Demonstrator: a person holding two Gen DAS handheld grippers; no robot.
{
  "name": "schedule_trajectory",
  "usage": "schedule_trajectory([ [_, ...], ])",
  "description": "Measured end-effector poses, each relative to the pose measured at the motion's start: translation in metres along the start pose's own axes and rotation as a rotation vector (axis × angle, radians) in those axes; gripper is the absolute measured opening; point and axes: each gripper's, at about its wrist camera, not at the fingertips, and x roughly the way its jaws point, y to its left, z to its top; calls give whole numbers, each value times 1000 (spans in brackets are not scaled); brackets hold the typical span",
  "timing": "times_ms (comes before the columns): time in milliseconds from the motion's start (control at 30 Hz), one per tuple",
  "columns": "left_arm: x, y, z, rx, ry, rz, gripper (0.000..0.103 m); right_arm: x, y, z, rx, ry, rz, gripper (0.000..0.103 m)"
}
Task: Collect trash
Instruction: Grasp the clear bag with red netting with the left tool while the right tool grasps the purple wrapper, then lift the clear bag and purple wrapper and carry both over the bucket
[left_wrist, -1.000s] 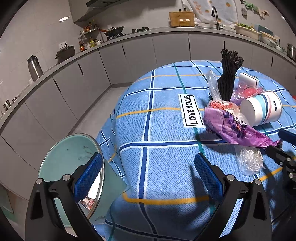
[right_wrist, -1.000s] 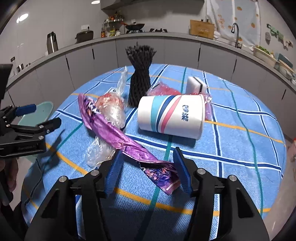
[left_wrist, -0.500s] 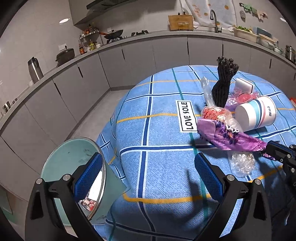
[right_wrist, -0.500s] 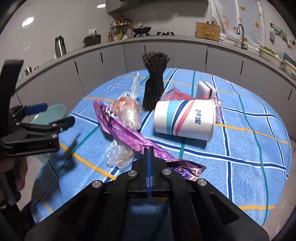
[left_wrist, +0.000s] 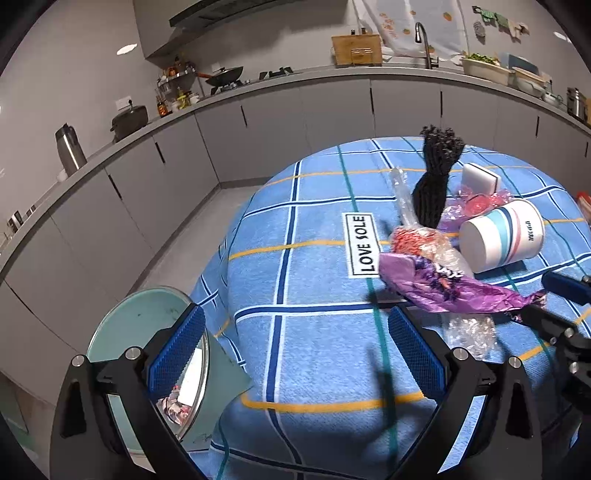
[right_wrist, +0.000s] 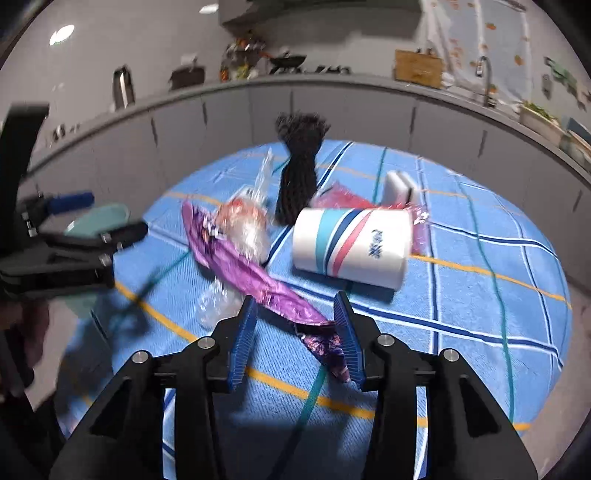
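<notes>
Both sets of jaws are spread; the right gripper (right_wrist: 297, 336), just reopened, may drop the crinkled purple foil wrapper (right_wrist: 258, 280) lying loose between them, while the left gripper (left_wrist: 295, 350) holds nothing

Crumpled purple foil wrapper (right_wrist: 258, 284) lies on the blue checked tablecloth (right_wrist: 480, 295), left of the tipped-over white striped paper cup (right_wrist: 351, 247). Black foam-net sleeve (right_wrist: 299, 166) stands behind both (clear plastic bag (right_wrist: 243, 229) on the wrapper's far end). Round pale-green bin (left_wrist: 147, 347) sits beside the table's left edge.
</notes>
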Motion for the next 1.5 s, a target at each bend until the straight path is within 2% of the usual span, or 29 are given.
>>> schedule_trajectory([
  [167,14,1,0,-10,23,7,98,23,0,1,-43,70,11,41],
  [233,14,-1,1,1,21,4,98,31,-2,2,-53,95,29,36],
  [267,13,-1,1,4,19,1,98,31,-1,2,-59,99,28,23],
  [300,12,0,2,3,15,-3,98,30,-2,3,-60,96,31,17],
  [333,11,1,2,-1,13,-7,98,27,-2,5,-56,95,55,16],
  [567,2,-4,8,-10,-9,-29,98,-14,-4,5,10,-24,60,15],
  [633,1,-12,12,3,-14,-37,98,-26,-11,6,61,-61,38,15],
  [800,10,-42,23,21,-15,-86,98,-41,-33,0,155,-111,-103,15],
  [1033,39,-80,27,50,33,-138,96,-44,-62,-12,243,-121,-142,15],
  [1067,41,-82,27,52,41,-142,95,-44,-64,-12,246,-123,-141,15],
  [1133,48,-87,26,56,63,-166,84,-46,-67,-14,251,-128,-141,15],
  [1167,49,-89,25,61,74,-178,76,-47,-67,-16,254,-130,-141,15],
  [1233,51,-91,22,69,89,-193,69,-49,-66,-16,257,-135,-137,15],
  [1267,51,-92,21,76,94,-209,59,-48,-64,-14,256,-135,-135,15],
  [1333,49,-91,19,82,97,-222,52,-49,-60,-12,249,-140,-129,15],
  [1367,48,-89,19,79,96,-230,45,-49,-56,-12,246,-143,-126,15],
  [1500,34,-76,19,70,74,-241,36,-52,-49,-8,237,-155,-114,15],
])
